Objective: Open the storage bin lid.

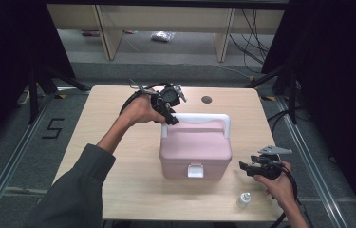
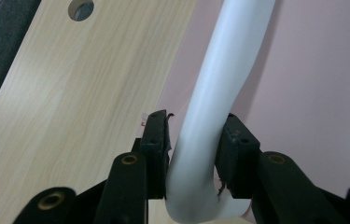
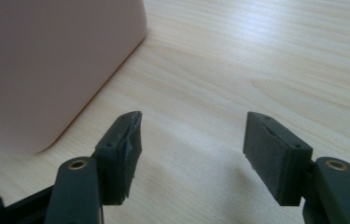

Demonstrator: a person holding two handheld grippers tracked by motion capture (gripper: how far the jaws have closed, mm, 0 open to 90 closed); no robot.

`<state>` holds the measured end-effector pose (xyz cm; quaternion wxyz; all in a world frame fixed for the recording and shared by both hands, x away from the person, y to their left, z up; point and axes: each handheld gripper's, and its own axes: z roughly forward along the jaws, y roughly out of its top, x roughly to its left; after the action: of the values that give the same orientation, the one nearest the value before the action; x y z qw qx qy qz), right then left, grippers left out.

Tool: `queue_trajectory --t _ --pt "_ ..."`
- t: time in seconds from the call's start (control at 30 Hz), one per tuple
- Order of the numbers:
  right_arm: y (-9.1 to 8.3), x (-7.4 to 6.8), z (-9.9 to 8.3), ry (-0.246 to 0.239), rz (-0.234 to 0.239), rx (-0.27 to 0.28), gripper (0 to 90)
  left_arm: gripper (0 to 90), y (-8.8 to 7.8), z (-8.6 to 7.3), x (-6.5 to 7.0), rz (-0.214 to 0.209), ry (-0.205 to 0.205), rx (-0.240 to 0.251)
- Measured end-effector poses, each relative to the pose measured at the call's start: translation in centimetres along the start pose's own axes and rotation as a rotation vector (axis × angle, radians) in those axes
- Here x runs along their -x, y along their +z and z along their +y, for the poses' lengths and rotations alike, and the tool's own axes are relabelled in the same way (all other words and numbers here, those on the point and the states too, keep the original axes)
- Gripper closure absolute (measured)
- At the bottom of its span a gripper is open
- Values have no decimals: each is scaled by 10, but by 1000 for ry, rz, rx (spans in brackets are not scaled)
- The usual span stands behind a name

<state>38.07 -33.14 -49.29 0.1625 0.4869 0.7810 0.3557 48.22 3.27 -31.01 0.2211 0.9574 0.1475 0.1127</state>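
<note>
Jaws of left gripper clamp white handle; right gripper gapes wide, holding nothing.

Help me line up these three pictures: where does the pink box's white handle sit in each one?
High view: the white handle arches over the back of the pink box, mid-table; the left gripper pinches its left corner.
Left gripper view: the handle runs from top centre down between the jaws, which press on it.
Right gripper view: no handle here; the open right gripper hangs over the table.
Shared landmark: the pink box, at the upper left of the right gripper view.
</note>
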Motion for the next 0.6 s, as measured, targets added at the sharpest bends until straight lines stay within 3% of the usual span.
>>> queue_trajectory --t 0.1,0.13,0.17,0.27,0.3,0.33,0.37,0.4,0.43,0.47,0.6 --pt "-1 -2 1 5 11 3 395 669 -3 1 2 3 23 -2" --pt "-1 -1 1 -18 7 11 402 672 -5 2 2 5 27 -2" --pt "-1 -3 1 12 21 12 409 673 -6 2 3 7 32 -2" --pt "-2 -2 2 -23 20 38 447 676 -11 3 3 10 30 8" --pt "-5 -4 2 -7 23 38 467 677 -12 4 2 11 37 14" --pt "-7 -3 4 -34 22 67 491 678 -14 4 2 14 40 19" --pt "-10 -4 6 -23 37 84 521 679 -16 4 2 16 43 23" --pt "-12 -2 7 -44 35 101 545 679 -17 4 1 15 43 28" --pt "-18 -6 9 -12 62 132 602 679 -18 4 0 13 45 32" --pt "-18 -6 9 -12 62 132 602 679 -19 5 -1 14 42 36" --pt "-29 -10 16 -24 109 218 720 683 -21 6 -5 14 39 41"
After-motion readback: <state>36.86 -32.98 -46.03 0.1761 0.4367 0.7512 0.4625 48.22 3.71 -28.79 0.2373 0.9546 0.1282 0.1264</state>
